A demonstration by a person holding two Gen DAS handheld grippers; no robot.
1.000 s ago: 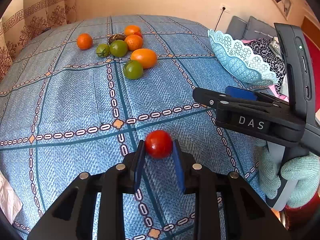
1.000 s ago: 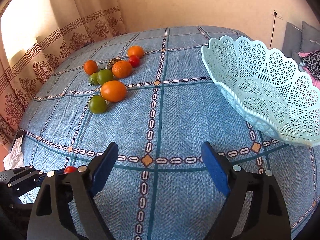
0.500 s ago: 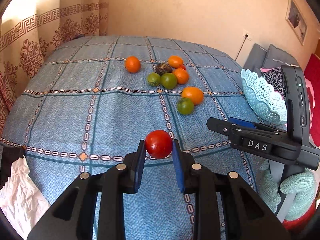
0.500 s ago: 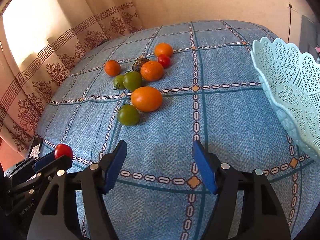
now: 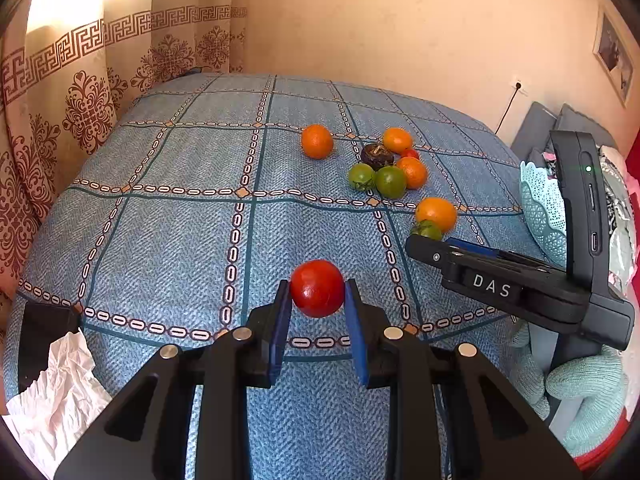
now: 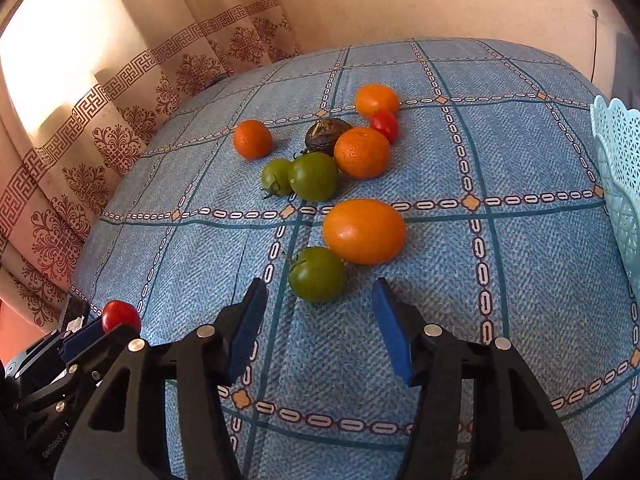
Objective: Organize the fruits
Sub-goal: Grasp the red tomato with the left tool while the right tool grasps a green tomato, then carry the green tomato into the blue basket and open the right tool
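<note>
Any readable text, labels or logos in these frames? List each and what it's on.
"DAS": white letters on the side of the right gripper, seen in the left wrist view.
Faint embossed lettering on the body of the left gripper, lower left of the right wrist view: too dim to read.
Nothing else carries text.

A lived-in home room, likely a bedroom or sitting room. A blue patterned cloth covers the broad soft surface, patterned curtains hang at 10 o'clock, and at 2 o'clock a framed picture and a wall socket sit above grey cushions.
</note>
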